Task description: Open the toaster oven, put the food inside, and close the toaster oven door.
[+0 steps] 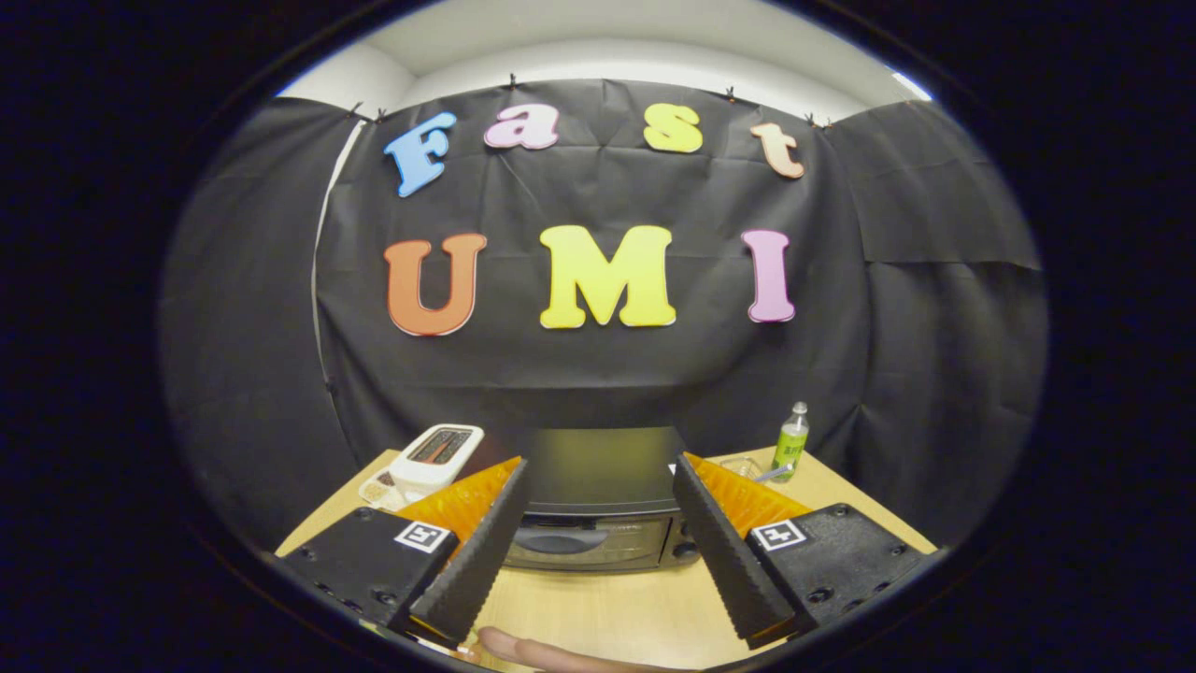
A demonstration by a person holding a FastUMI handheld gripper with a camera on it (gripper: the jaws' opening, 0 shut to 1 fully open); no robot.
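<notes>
On the table: a pale wooden table (pixel 598 617) with a smooth, lightly grained top carries everything in the gripper view.
Toaster oven: a boxy black toaster oven (pixel 598 509) stands at the table's middle, beyond the fingertips and framed between the two fingers; its flat top is matte and dark, its front is a shiny glass door with a curved dark handle across it, and the door is closed.
Knobs: round dark knobs (pixel 687 550) sit at the right end of the oven's front, partly hidden by the right finger.
Gripper: the gripper (pixel 528 474) is spread wide and grasps nothing; only air and the oven's front lie between its fingers.
Fingers: two long black wedge-shaped fingers (pixel 472 570) with ribbed, rubbery inner faces, backed by ridged orange plastic and bolted to flat black blocks, each bearing a small square black-and-white marker.
Toaster: a white, round-cornered pop-up toaster (pixel 434 458) with two dark slots in its top stands left of the oven, at the table's back left.
Bottle: a slim green plastic bottle (pixel 791 441) with a pale cap stands upright at the back right, well apart from the oven.
Glass dish: a small clear dish (pixel 743 467) lies just left of the bottle; what it holds I cannot tell.
Hand: a person's finger (pixel 551 654) lies on the table's near edge, below the fingers.
</notes>
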